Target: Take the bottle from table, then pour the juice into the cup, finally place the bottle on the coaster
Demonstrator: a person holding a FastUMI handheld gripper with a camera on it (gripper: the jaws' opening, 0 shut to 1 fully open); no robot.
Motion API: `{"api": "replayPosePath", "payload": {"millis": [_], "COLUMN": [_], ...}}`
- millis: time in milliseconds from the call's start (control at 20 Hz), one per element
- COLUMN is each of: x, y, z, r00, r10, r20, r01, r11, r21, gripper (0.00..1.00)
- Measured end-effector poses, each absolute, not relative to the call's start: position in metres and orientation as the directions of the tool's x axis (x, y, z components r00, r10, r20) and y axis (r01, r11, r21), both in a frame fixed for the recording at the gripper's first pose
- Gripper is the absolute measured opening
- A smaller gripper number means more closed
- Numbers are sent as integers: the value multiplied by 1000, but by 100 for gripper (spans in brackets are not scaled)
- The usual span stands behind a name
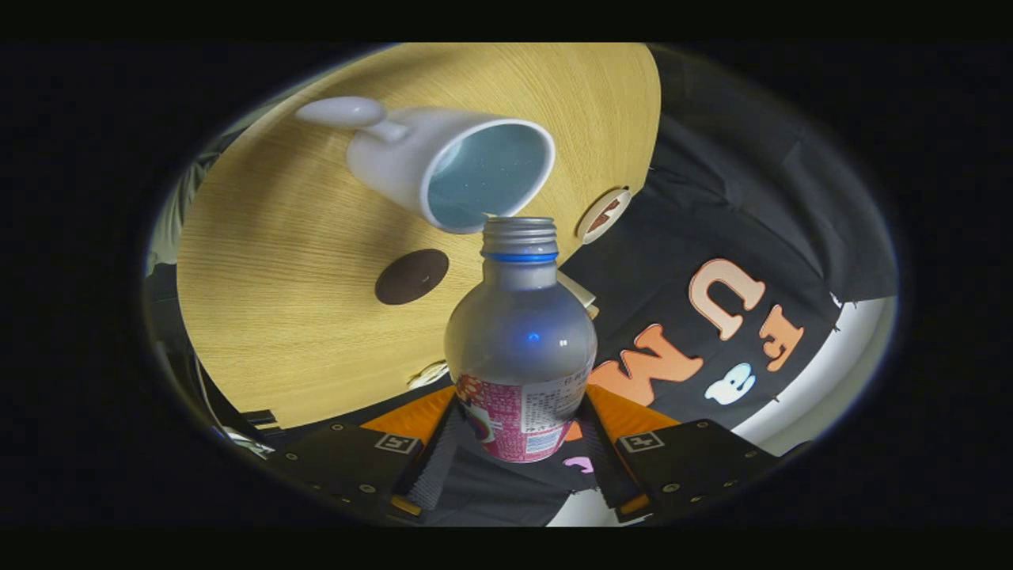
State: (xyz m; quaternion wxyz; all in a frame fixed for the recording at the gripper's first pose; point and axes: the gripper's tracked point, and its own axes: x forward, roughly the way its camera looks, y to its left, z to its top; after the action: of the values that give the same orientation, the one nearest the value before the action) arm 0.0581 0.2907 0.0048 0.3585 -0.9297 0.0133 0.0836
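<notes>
Bottle of frosted clear plastic with a pink label [518, 348], uncapped, is pinched at its base between both fingers of the gripper [518, 443], tipped so its mouth meets the rim of the white ceramic cup [443, 162] at twelve o'clock, apparently for pouring. Round wooden table [277, 301] lies beyond; dark round coaster [411, 276] waits at ten o'clock, unobstructed.

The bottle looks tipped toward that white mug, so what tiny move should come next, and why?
Probably tip a little further. The tongs grip the clear labelled plastic bottle, whose open neck sits at the rim of the white ceramic mug, and no juice is visibly flowing.
</notes>
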Motion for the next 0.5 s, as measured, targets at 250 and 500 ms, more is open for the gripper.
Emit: {"api": "replayPosePath", "payload": {"millis": [250,500], "x": [55,56], "y": [291,288], "z": [8,4], "r00": [985,984], "r10": [38,39], "r20": [-167,-176], "r01": [-84,-102], "r11": [-743,-684], "r21": [-664,-723], "gripper": [76,76]}}
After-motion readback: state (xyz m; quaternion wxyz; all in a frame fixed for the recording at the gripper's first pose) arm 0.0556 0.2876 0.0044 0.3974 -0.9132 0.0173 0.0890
